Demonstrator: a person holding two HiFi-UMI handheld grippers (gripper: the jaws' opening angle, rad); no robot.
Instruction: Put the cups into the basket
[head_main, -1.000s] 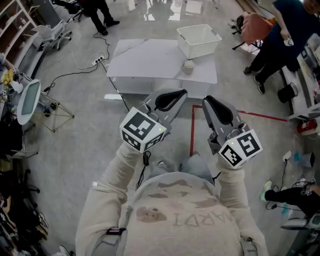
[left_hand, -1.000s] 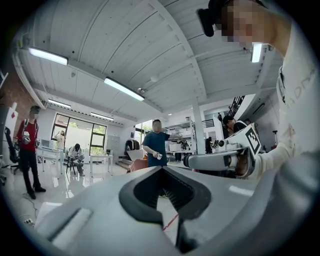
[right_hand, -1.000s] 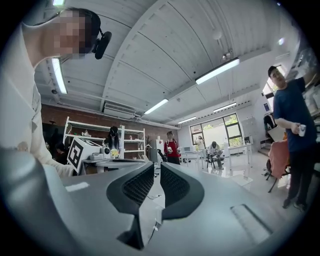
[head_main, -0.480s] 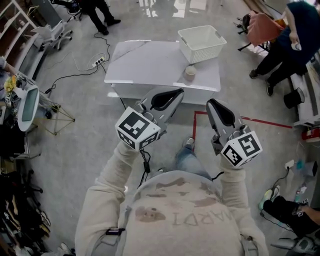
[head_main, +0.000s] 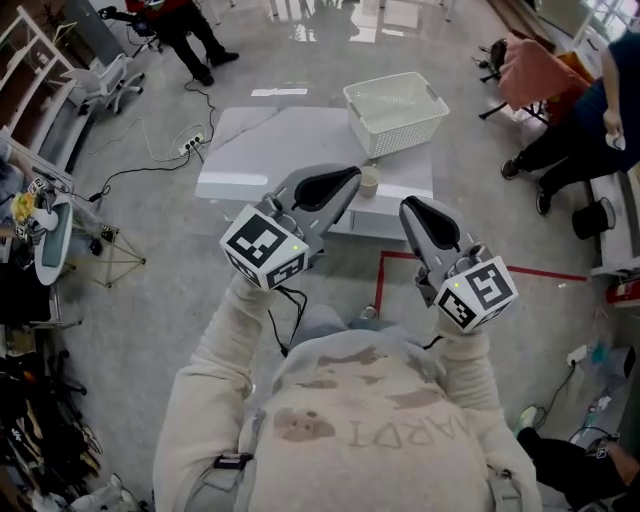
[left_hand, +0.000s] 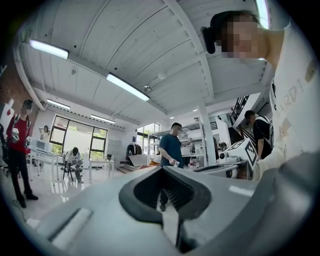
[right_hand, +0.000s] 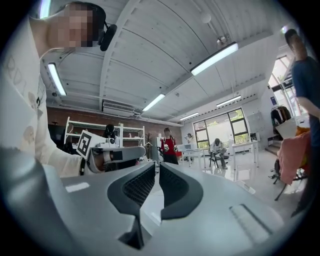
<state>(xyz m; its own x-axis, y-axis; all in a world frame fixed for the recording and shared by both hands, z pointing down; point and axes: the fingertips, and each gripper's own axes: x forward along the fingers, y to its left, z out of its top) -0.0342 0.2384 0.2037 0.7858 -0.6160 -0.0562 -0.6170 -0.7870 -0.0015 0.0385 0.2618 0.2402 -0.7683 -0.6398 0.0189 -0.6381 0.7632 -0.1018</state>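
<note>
1. Head view: cup (head_main: 369, 181) stands on white table (head_main: 270, 150), just beside basket (head_main: 410, 136), outside it. Left gripper (head_main: 348, 180) and right gripper (head_main: 413, 209) are held up in the air.
2. Left gripper view: left gripper (left_hand: 163, 172) jaws slightly apart, nothing between.
3. Right gripper view: right gripper (right_hand: 156, 168) jaws a narrow slit apart, empty.

White table (head_main: 280, 150) — basket (head_main: 395, 110) at far corner, cup (head_main: 369, 181) near front edge.

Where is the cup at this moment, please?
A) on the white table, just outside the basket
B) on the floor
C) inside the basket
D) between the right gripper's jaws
A: in the head view the cup stands on the white table, just in front of the basket and not inside it.
</note>
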